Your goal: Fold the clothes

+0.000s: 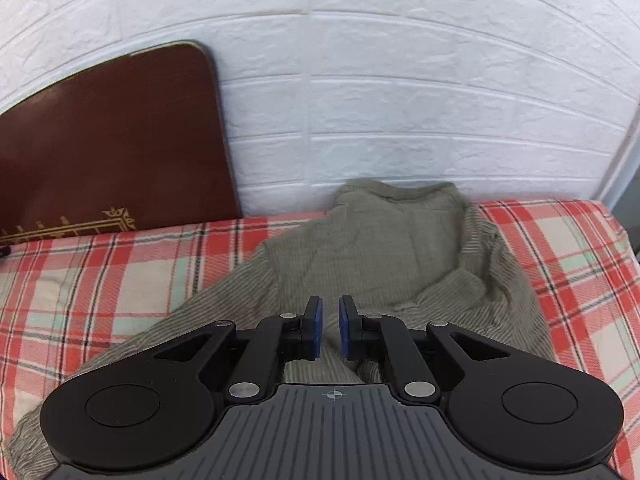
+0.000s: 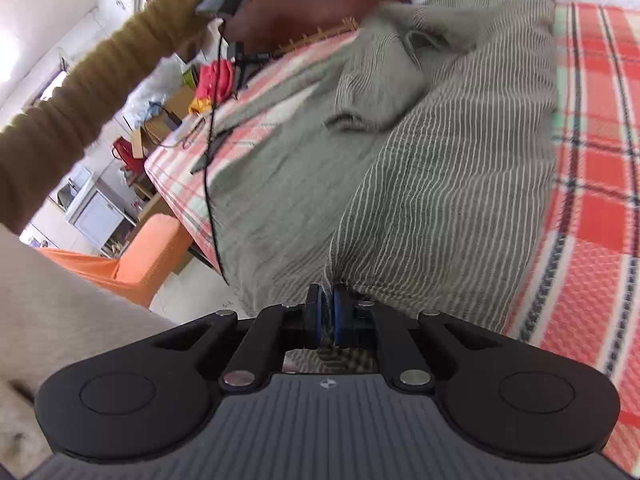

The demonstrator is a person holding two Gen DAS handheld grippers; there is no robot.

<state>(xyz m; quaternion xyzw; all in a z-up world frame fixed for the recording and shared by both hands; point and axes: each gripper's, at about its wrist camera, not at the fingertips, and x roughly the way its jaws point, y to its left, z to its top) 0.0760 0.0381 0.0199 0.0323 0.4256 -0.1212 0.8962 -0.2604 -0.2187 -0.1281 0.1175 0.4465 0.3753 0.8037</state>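
Plaid bedsheet in red, cream and mint covers the whole bed, with a white brick-pattern wall behind it and a dark brown headboard leaning in at the corner. Spread across the sheet is the thing being folded, a grey-green striped garment, looks like a thin knit top. It's lying mostly flat but one part is already flopped over onto the body, and there's a bunched lump near the far end by the wall.

Off the side of the bed you can see a cluttered room with an orange seat, not relevant. A black cable dangles down across the sheet from the other hand, whose olive ribbed sleeve reaches in from the left.

Right gripper has its blue pads pressed nearly together on the near hem of the garment, fabric clearly pinched between them. Left gripper hangs over the middle of the garment with a small gap between its pads and nothing in it, so it's let go.

My read: mid-fold, one side done, right hand about to carry its edge over. Next move probably needs the left to grab a matching corner so the fold goes over evenly, not dragging the whole thing.
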